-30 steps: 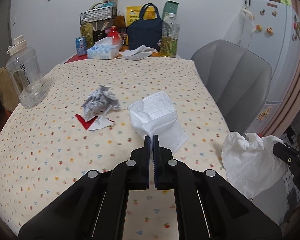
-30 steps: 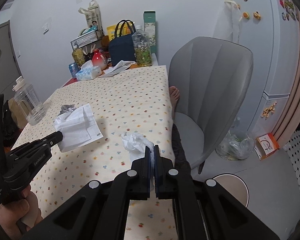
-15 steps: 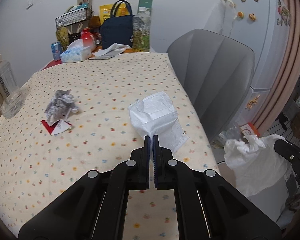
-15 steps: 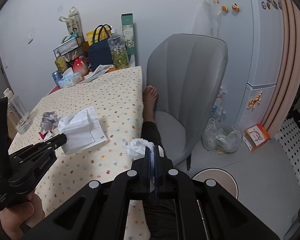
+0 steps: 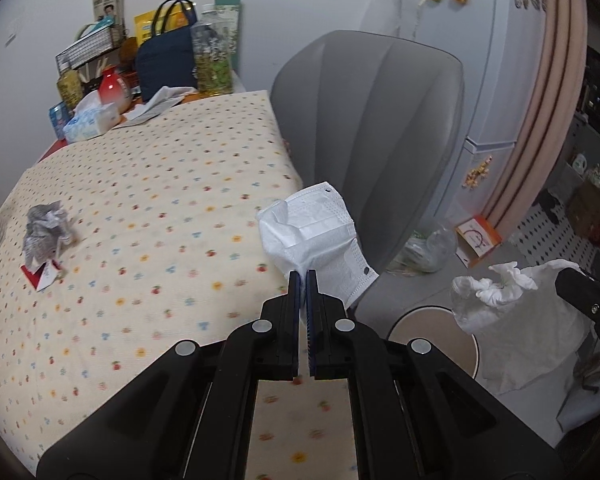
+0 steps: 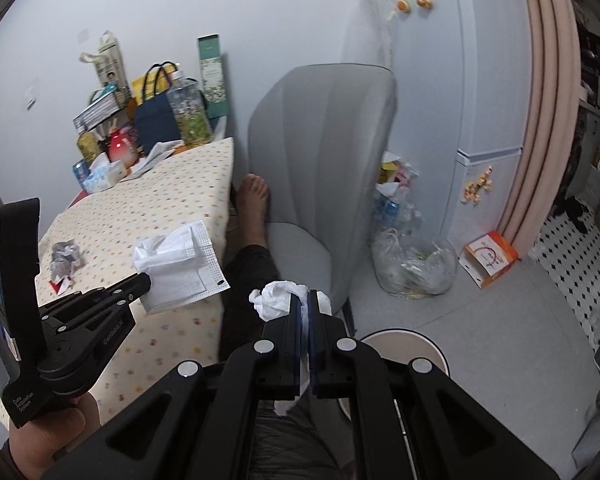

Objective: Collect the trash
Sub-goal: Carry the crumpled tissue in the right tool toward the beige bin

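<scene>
Left tool (image 5: 303, 276): pinching white mask (image 5: 314, 232) by one edge, so it hangs clear past the worktop (image 5: 148, 200) edge. Right tool (image 6: 308, 300): pinching tissue (image 6: 274, 298) above bin (image 6: 432, 350). Crumpled wrapper (image 5: 44, 228) remains uncollected on worktop.

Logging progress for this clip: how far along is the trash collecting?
Nothing visibly binned yet. In hand: left gripper clamps the white face mask; right gripper clamps the crumpled white tissue. Left: crumpled grey paper and red-white scrap on the dotted tablecloth.
</scene>
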`<action>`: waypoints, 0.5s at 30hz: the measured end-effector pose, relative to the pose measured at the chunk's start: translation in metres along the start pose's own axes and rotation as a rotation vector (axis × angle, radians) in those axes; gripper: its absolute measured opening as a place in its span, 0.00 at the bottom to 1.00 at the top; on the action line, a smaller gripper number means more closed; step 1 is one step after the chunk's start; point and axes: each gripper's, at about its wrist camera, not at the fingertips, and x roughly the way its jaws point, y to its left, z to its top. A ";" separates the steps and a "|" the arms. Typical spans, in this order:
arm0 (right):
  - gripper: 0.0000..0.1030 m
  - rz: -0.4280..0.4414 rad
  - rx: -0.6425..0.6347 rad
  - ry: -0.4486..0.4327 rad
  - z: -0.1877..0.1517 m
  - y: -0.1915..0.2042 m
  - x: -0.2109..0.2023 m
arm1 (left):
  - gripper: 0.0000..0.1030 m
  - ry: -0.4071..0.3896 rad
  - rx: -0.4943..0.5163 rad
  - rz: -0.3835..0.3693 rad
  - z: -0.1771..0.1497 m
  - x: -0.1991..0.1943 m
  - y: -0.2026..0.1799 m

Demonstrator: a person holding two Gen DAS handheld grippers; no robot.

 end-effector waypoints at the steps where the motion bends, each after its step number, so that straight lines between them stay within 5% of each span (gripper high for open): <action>1: 0.04 -0.005 0.008 0.002 0.000 -0.005 0.001 | 0.04 0.005 0.010 -0.005 0.001 0.003 -0.006; 15: 0.04 -0.039 0.128 0.047 -0.010 -0.074 0.031 | 0.04 0.067 0.132 -0.040 0.004 0.041 -0.081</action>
